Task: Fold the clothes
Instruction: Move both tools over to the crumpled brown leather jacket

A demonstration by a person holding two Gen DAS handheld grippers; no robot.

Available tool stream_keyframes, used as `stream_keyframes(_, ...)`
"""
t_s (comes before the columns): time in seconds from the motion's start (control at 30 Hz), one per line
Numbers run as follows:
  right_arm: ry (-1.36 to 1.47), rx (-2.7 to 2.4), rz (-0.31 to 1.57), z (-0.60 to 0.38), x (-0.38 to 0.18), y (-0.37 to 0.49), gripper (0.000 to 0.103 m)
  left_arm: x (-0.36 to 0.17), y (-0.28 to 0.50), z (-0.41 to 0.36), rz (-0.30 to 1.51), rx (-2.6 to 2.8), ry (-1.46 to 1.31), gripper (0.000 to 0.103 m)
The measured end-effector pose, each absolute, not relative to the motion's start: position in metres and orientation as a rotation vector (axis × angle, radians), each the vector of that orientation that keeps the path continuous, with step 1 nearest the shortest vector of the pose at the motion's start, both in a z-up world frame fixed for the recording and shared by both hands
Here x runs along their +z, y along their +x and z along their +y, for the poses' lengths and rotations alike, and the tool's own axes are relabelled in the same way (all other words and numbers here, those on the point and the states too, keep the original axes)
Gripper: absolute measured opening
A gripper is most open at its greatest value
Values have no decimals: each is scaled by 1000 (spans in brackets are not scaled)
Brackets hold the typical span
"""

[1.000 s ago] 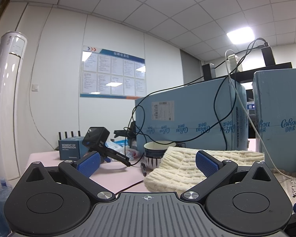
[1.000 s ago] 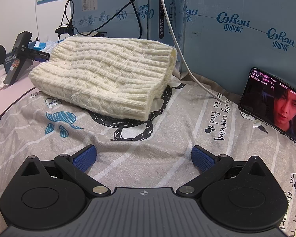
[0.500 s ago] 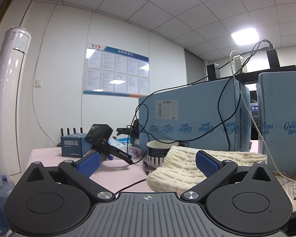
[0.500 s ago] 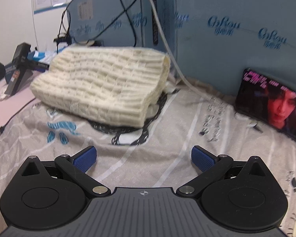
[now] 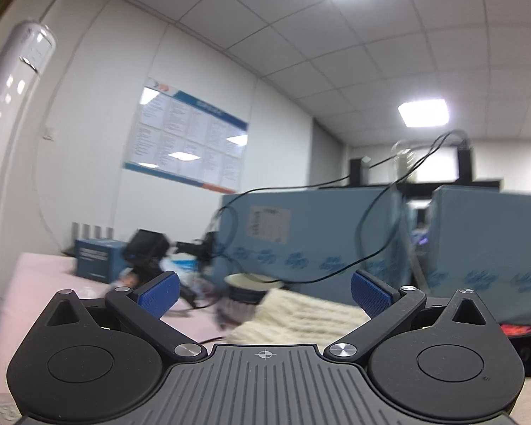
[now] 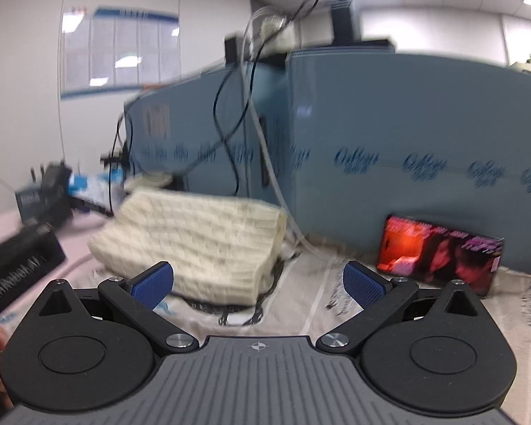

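A cream cable-knit sweater [image 6: 198, 237] lies folded in a thick block on a printed cloth [image 6: 336, 304] in the right wrist view. My right gripper [image 6: 257, 283] is open, held above the cloth and short of the sweater's near edge, with nothing between its blue pads. The left wrist view, tilted up toward the ceiling, catches only the sweater's [image 5: 301, 315] end. My left gripper [image 5: 263, 288] is open and empty, above and in front of it. Both views are blurred by motion.
Blue cartons [image 6: 389, 163] with cables draped over them wall off the back. A phone [image 6: 439, 253] with a lit screen leans against them at the right. A striped bowl [image 5: 246, 288], a dark camera [image 5: 145, 251] and a small blue box [image 5: 97, 258] stand on the pink table. A dark device [image 6: 17, 265] sits at the left.
Both grippers have tilted upward and pulled back, so more wall and ceiling show and the sweater sits lower and farther away. The jaws stay open. The sweater has not moved.
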State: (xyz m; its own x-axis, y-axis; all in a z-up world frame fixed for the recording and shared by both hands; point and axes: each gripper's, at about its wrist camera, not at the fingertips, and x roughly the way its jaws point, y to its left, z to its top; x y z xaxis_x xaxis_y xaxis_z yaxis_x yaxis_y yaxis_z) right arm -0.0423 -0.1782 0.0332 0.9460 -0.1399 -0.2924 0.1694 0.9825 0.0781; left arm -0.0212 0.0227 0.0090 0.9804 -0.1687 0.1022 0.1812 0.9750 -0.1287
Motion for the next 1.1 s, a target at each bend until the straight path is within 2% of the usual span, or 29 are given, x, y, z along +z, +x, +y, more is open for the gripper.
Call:
stream_keyframes(0.13,102,-236,184,-182,43,-81,103,14,-32,20,-102,-333,-162,103)
stream_keyframes(0.53,113,-480,75,-223,59,-204,103,43,-87,-28,-126,-697,-198,103)
stream_keyframes(0.77,102,-730,47,-265,56,-281,103,60,-120,-92,-140,-916,-122,103)
stream_keyframes(1.1,148,-1060,28,-349,34,-390,103,76,-138,-201,-23,-1211,-169,103)
